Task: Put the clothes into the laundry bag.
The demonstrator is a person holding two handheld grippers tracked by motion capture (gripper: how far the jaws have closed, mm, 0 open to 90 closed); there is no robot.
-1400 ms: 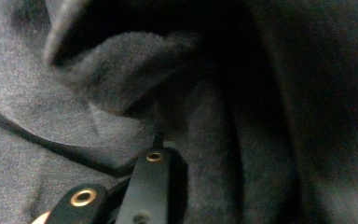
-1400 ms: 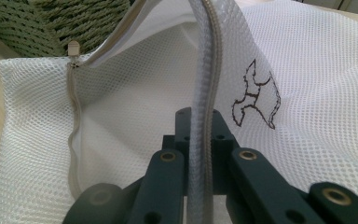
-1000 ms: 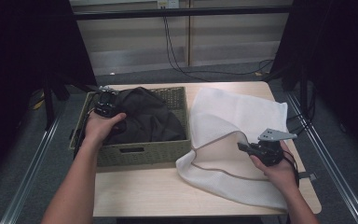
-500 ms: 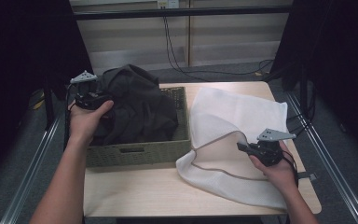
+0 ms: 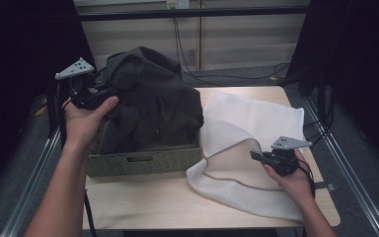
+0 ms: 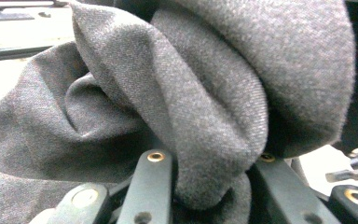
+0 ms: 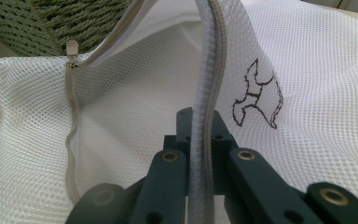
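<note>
A: Where, the dark garment (image 5: 148, 103)?
B: Bunched above the woven basket (image 5: 143, 160), pinched in the left gripper (image 5: 94, 94), presumably for lifting clear.
A: And the right gripper (image 5: 257, 156)?
B: Clamped on the zipper edge (image 7: 210, 93) of the white mesh bag (image 5: 256, 123), holding its mouth open, likely for the garment.

The dark cloth (image 5: 148, 98) hangs over the basket (image 5: 143, 160) and blocks the way into it from above. The mesh bag (image 5: 256, 123) covers the right half of the table (image 5: 143, 207). The front left strip is bare.
</note>
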